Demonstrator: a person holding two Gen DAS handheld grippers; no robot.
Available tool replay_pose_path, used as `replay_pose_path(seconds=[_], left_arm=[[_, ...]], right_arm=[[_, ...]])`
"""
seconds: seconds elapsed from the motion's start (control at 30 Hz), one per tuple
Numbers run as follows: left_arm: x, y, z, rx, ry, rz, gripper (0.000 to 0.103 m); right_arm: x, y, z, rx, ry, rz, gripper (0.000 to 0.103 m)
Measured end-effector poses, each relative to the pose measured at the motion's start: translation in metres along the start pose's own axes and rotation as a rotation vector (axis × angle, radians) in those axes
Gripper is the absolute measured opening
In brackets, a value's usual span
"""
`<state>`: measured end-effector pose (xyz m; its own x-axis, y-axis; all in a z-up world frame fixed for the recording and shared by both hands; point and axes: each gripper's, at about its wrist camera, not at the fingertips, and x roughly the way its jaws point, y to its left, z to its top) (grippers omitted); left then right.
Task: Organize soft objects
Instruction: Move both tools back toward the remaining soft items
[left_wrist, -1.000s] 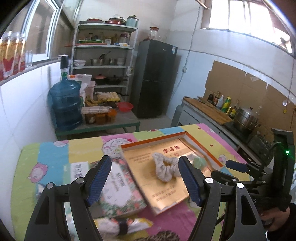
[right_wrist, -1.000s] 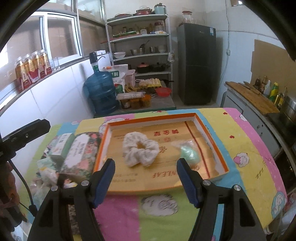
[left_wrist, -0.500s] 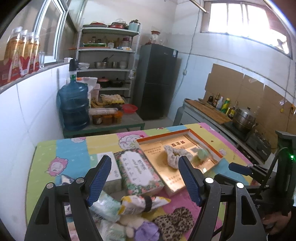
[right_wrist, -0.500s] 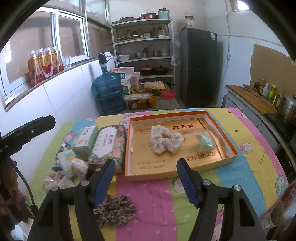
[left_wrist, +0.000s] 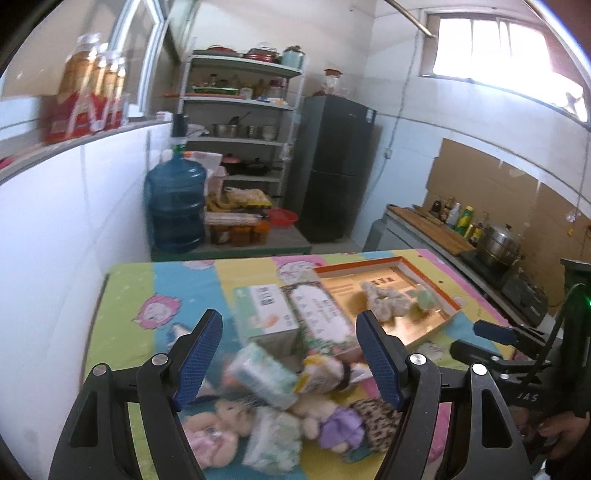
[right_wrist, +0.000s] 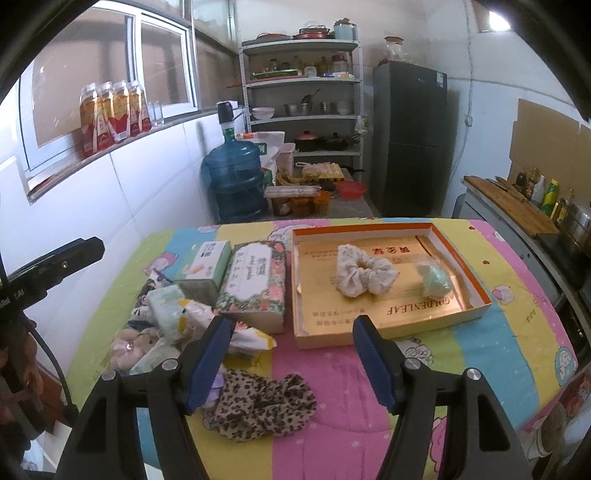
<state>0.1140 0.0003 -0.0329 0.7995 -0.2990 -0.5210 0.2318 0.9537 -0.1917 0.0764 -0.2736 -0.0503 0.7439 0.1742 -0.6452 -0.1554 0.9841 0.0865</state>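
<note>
Both tools hang empty with jaws apart: the left tool (left_wrist: 288, 354) over a heap of soft things, the right tool (right_wrist: 291, 354) just above the near desk (right_wrist: 369, 417) edge.

Judging by the layout, the sorting is under way but far from done. Ahead and right of the right tool, the box (right_wrist: 476, 277) already holds a cream scrunchie (right_wrist: 364, 275) and, beside it, a small green bag (right_wrist: 436, 282); the rest of its floor is bare.

Most items wait outside. A leopard scrunchie (right_wrist: 262, 404) lies just below the right tool, between its fingers. Under the left tool sit a plush doll (left_wrist: 218, 428), a purple toy (left_wrist: 338, 428), several tissue packs (left_wrist: 264, 376) and a crumpled wrapper (left_wrist: 325, 371), all touching or overlapping; that view is blurred, so their exact number is unclear.

Ahead of the heap, a floral tissue pack (right_wrist: 255, 282) and a green tissue box (right_wrist: 203, 269) lie side by side, touching the box's left wall. They stand between the heap and the box, so anything carried from the pile probably has to be lifted over them. The tangle itself may make single picks awkward. Nothing blocks the leopard scrunchie's path.
</note>
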Motion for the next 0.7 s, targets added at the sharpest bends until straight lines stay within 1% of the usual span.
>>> replay_pose_path(seconds=[0.13, 0.37, 0.5, 0.7], left_arm=[[-0.004, 0.022, -0.011, -0.028, 0.005, 0.036, 0.076], [-0.01, 0.049, -0.031, -0.039, 0.01, 0.085, 0.076], [-0.015, 0.062, -0.044, -0.03, 0.013, 0.081, 0.076], [-0.013, 0.072, -0.069, -0.028, 0.049, 0.078, 0.076]], right_arm=[[0.005, 0.01, -0.005, -0.016, 0.023, 0.008, 0.069], [0.013, 0.019, -0.008, -0.043, 0.048, 0.029, 0.069], [0.018, 0.024, -0.008, -0.061, 0.065, 0.043, 0.069], [0.023, 0.028, -0.01, -0.089, 0.089, 0.056, 0.069]])
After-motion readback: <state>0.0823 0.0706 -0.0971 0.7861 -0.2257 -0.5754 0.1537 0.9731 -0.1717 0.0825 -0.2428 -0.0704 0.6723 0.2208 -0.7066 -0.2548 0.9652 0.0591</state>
